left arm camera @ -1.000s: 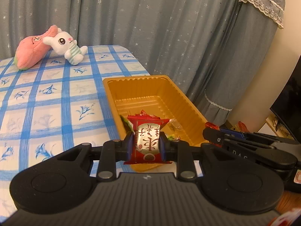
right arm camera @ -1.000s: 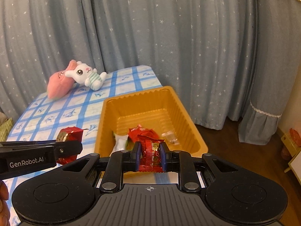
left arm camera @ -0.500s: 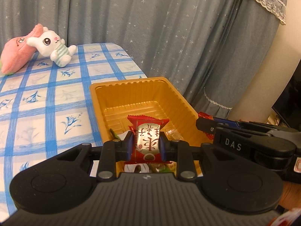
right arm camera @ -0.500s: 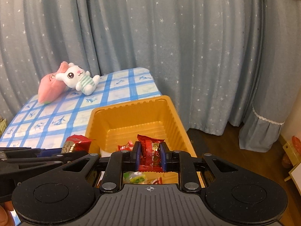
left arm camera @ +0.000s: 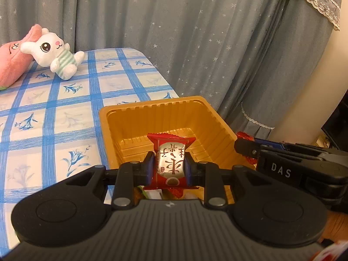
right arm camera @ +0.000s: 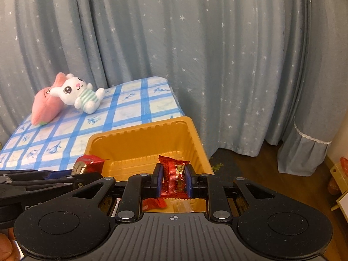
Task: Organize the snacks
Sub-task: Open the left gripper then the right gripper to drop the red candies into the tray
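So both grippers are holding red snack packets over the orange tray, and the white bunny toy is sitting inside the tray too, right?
Not quite. The white bunny toy isn't in the orange tray; the right wrist view shows it on the blue checked tablecloth behind the tray, beside a pink plush. Both grippers do hold red snack packets over the tray.

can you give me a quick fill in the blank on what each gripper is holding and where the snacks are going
1. The left gripper is shut on a red and ____ snack packet.
2. The right gripper grips a red snack packet above the ____ plastic tray.
3. At the far end of the checked tablecloth, a white plush ____ leans on a pink plush toy.

Missing words: silver; orange; bunny
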A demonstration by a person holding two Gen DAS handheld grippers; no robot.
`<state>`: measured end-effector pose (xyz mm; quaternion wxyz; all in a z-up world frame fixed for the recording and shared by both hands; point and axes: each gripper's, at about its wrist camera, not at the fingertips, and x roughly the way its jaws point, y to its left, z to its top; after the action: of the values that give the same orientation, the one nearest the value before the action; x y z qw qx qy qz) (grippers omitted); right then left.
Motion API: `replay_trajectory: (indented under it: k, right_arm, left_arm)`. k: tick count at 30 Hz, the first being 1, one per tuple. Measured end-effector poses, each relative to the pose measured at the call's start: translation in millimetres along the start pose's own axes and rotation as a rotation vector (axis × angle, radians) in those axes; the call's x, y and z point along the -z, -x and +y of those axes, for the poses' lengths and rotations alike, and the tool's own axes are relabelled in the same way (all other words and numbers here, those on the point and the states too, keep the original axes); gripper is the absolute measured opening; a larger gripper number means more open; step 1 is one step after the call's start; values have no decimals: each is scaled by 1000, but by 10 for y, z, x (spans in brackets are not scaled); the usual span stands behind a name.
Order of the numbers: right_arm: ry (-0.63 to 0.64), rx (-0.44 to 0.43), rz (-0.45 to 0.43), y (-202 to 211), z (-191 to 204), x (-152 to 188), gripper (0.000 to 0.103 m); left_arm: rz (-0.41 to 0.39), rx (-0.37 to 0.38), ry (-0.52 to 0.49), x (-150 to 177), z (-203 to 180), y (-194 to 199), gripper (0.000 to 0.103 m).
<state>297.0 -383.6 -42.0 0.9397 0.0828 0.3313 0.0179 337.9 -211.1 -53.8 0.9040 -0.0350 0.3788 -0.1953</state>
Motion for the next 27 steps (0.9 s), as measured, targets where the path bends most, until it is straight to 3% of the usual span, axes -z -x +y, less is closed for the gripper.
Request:
replay_trajectory:
  k: [2,5,25,27]
  right_arm:
    - [0,3,2,-33,-7,-8,22]
    - [-2,6,5,-69,-15,-15,22]
    - [14,-70,-8,-107,179,-63,22]
    - [32,-90,-25,-116,220,-97,22]
  left_arm:
    - [1,8,6,-21,11,-49,26]
    - [1,-2,8,-39,37,-79,37]
    - [-31,-72,42,179,351,292,42]
    - [-30,-78,40,189,365,308,48]
